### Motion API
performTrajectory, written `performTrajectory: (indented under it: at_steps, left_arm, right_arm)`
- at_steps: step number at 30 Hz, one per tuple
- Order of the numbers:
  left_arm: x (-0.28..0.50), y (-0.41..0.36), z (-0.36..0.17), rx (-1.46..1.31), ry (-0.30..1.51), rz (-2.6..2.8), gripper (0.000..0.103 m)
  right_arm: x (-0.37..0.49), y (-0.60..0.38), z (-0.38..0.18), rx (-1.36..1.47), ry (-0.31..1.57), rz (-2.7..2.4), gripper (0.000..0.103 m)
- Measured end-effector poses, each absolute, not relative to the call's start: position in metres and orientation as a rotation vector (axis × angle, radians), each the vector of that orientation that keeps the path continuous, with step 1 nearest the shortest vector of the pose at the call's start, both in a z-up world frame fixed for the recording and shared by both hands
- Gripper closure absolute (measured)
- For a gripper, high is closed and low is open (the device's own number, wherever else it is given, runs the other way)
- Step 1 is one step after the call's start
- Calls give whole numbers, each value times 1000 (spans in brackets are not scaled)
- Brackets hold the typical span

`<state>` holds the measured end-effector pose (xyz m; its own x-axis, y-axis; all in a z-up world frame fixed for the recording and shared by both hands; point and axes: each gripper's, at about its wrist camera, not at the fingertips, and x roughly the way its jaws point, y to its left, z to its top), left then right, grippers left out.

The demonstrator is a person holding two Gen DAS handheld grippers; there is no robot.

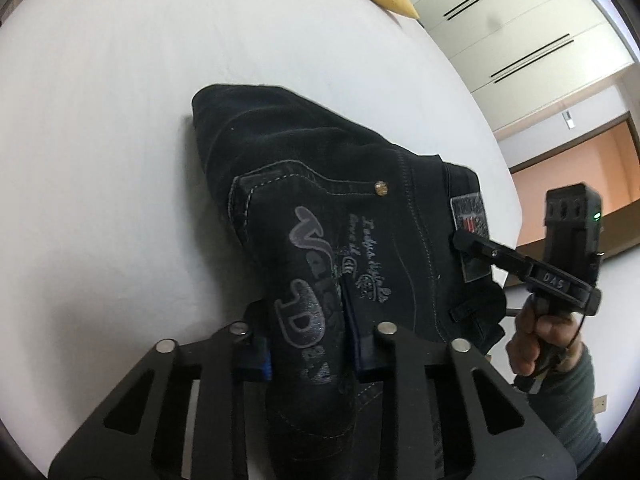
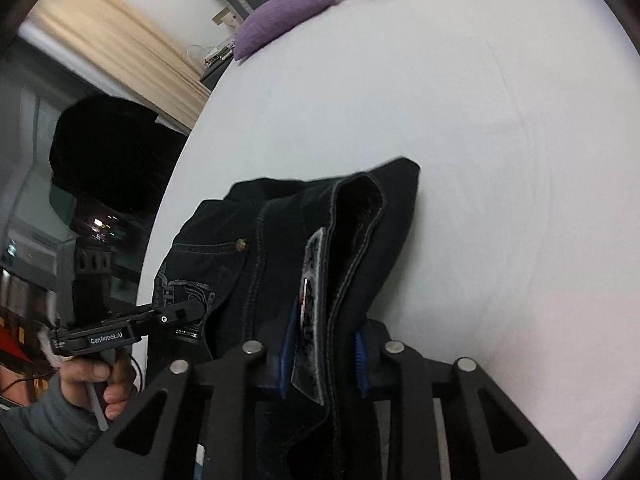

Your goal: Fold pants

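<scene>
Dark denim fills my left claw, pinched at the printed pocket, while my right claw clamps the waistband patch. Both lift the black pants over the white bed, bunched together, probably to carry the fold across.

Matt black denim pants

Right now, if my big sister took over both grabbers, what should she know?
Left gripper: shut on the pants at the printed back pocket.
Right gripper: shut on the pants at the waistband, by the label patch.
The pants are bunched and partly folded, far end resting on the white bed.
Done: both ends gripped.
Left: lay them down flat, finish folding and let go.
</scene>
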<state>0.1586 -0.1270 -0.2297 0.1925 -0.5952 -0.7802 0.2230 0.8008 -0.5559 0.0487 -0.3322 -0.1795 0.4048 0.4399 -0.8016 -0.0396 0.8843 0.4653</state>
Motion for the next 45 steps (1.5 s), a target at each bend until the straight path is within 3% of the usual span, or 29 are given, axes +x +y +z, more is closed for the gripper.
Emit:
performTrajectory:
  at_steps: [8,15,21,25,27,28,29,33,34,37,41,42,44,45]
  left_arm:
    - [169,-101,-198,-401,1175,-589,84]
    - [229,-49,-150,-364,1062,-521,84]
    - [295,-27,-156,-315,1049,-466,84]
    - [328,-11,-190,-323,1090,-455,83]
    - [336,-5,-212,-306,1125,-437,78]
    - [337,-4,-223,-298,1127,-425,67]
    - [337,-2,-231,-303,1121,-409,53]
    - [327,8,-236,-341,1080,-406,43]
    - [322,10,-230,-301,1072,-367,35]
    - [301,24,-200,-248,973,-272,29]
    - [228,32,-134,-65,704,-122,3]
    - [208,31,-115,-17,623,-75,1]
    - [166,26,-79,92,461,60,0]
    - [151,17,-64,135,399,123,0]
  right_arm:
    - [66,-297,-125,289,1031,356,80]
    - [137,-261,-101,290,968,412,80]
    - [221,-235,-126,327,989,434,80]
    - [253,-241,-167,384,1044,411,80]
    - [256,-248,-193,415,1081,387,80]
    - [253,-254,-204,440,1089,371,76]
    - [250,-259,-211,460,1089,357,64]
    - [236,-280,-228,586,1054,367,52]
    - [229,-281,-223,568,1053,344,45]
    - [204,-283,-202,506,1022,269,29]
    - [152,-275,-142,316,869,147,18]
    - [139,-271,-127,286,819,128,15]
    - [108,-259,-91,225,683,92,0]
    - [90,-254,-72,198,609,74,0]
